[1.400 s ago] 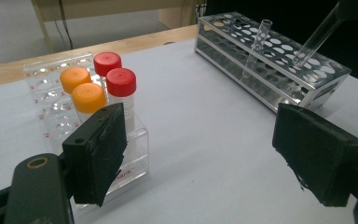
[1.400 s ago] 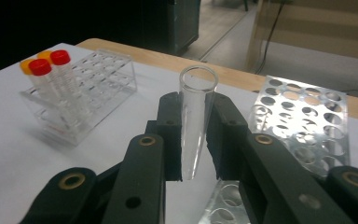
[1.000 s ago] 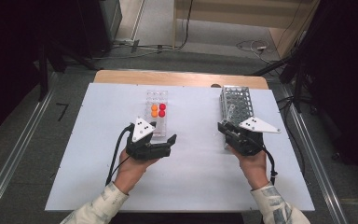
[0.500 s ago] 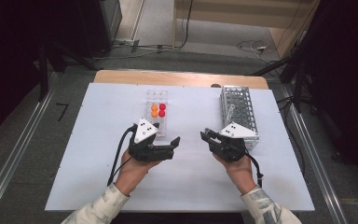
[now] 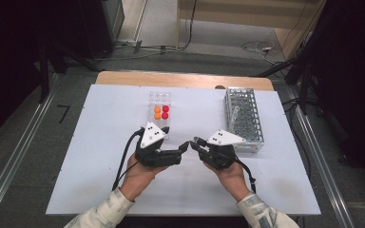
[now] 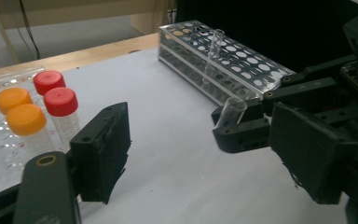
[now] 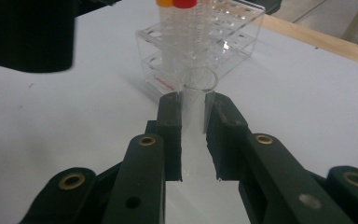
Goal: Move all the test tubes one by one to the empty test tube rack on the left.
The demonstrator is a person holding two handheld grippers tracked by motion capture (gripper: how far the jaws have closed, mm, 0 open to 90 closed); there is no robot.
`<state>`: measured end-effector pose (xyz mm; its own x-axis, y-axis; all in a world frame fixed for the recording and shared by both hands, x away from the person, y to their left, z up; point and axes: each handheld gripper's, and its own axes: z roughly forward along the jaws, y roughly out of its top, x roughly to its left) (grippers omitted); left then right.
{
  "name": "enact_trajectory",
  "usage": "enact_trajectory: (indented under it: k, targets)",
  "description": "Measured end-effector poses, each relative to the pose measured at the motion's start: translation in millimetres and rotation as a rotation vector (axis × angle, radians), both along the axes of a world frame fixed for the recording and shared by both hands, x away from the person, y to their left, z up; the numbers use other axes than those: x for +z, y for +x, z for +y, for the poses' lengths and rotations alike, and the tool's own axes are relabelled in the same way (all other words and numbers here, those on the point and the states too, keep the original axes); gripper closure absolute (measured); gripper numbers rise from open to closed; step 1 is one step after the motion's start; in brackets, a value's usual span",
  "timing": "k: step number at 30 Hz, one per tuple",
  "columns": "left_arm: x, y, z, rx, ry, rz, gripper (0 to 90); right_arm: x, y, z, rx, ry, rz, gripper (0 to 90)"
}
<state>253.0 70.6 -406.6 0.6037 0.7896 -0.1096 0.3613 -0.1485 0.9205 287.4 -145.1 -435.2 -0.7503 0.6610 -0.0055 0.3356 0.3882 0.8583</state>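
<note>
Beside the clear rack, toward me: I am holding both grippers close together over the white table (image 5: 100, 142), tips facing each other.
Clear rack (image 5: 160, 102): it is carrying two orange-capped tubes (image 6: 25, 119) and two red-capped tubes (image 6: 60, 101), all upright; its other wells are looking empty.
Wire rack (image 5: 243, 118): it is sitting well to the right of the clear rack, with one bare tube (image 6: 213, 46) leaning in it.
Open tube (image 7: 196, 100): I am carrying it in front of the clear rack, off the table, mouth pointing toward that rack.
Right gripper (image 5: 196, 141): I am pinching the open tube between its pads, jaws pressed in as far as the tube allows.
Left gripper (image 5: 184, 145): its jaws are standing spread with nothing between them, having just been closing a little; it is hovering just in front of the clear rack, and the right gripper's tip is showing between its jaws, not touching.
</note>
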Motion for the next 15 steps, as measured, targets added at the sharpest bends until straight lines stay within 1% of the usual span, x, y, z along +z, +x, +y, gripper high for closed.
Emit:
enact_trajectory:
  k: [2, 3, 5, 6, 7, 10, 15]
  targets:
    - [-0.8, -0.8, -1.8, -0.023, 0.003, -0.003, 33.1, -1.0, -3.2, 7.9, 0.017, 0.000, 0.002, 73.8]
    - [-0.8, -0.8, -1.8, -0.023, 0.003, -0.003, 36.8, -1.2, -4.2, 10.3, 0.027, -0.003, -0.002, 73.8]
    - [-1.0, -1.0, -2.7, -0.040, -0.002, -0.004, 43.5, -1.1, -6.5, 15.4, 0.044, -0.003, -0.004, 73.8]
    - [-1.3, -1.1, -3.4, -0.047, -0.003, -0.001, 43.5, -1.1, -6.5, 15.4, 0.044, -0.003, -0.004, 73.8]
    - [-2.1, -1.2, -4.8, -0.057, -0.001, 0.003, 47.0, -0.6, -8.6, 20.1, 0.055, -0.003, -0.007, 73.8]
    - [-4.0, -1.0, -6.4, -0.060, 0.009, 0.004, 51.8, 0.3, -11.4, 25.6, 0.068, 0.001, -0.004, 73.8]
    - [-5.6, -0.4, -6.0, -0.060, 0.009, 0.010, 61.4, 1.8, -13.6, 28.1, 0.077, 0.006, -0.014, 73.8]
